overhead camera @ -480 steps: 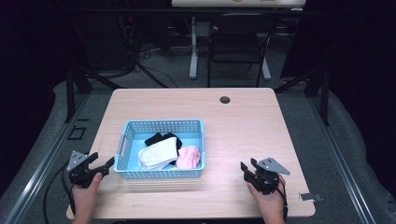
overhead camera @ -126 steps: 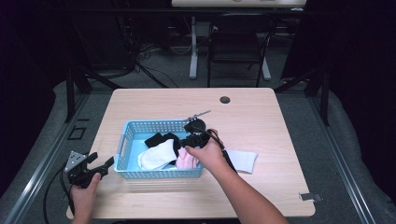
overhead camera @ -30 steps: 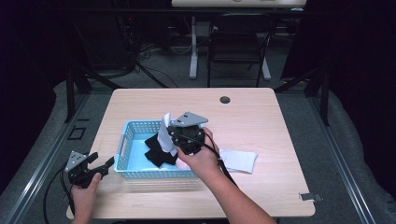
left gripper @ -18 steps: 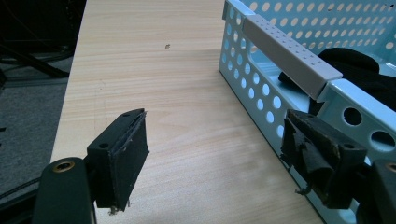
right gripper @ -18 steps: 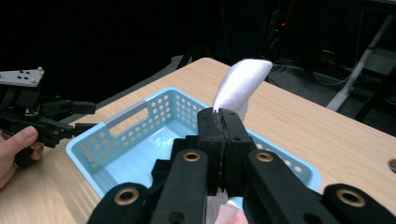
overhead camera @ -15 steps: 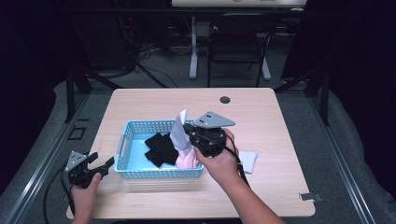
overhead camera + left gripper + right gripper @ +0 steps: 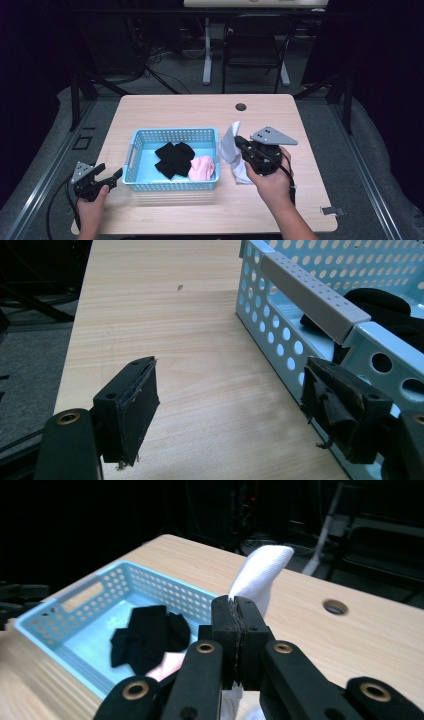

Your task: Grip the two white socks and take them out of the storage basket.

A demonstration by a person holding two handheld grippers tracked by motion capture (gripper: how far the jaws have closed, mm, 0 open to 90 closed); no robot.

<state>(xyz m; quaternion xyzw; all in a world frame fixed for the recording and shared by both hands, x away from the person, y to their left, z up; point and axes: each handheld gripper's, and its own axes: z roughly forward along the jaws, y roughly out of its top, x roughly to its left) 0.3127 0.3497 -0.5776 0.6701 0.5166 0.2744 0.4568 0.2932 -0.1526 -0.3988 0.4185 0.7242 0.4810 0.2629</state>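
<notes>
1. The right gripper (image 7: pixel 239 145) hangs above the table (image 7: pixel 165 107) just past the basket's (image 7: pixel 175 134) 3 o'clock wall, jaws pinched tight on a white sock (image 7: pixel 229 144).
2. In the right gripper view the jaws meet on the sock (image 7: pixel 260 575), whose free end stands up and curls toward 1 o'clock above the pads, while more white cloth trails below them.
3. A second white sock (image 7: pixel 243 174) lies flat on the table under the right hand (image 7: pixel 272 182), just beside the basket.
4. Inside the basket, black socks (image 7: pixel 172 157) lie near the middle and a pink sock (image 7: pixel 202 167) sits at their 4 o'clock, touching them.
5. The left gripper (image 7: pixel 112 179) rests at the table's 8 o'clock corner, jaws spread apart and gripping nothing.
6. In the left gripper view one of its pads (image 7: pixel 137 400) is over bare wood and the other is close against the basket's perforated wall (image 7: pixel 280 340); whether it touches the wall cannot be told.
7. A dark grommet hole (image 7: pixel 241 106) sits at the table's 12 o'clock edge, well apart from the basket.
</notes>
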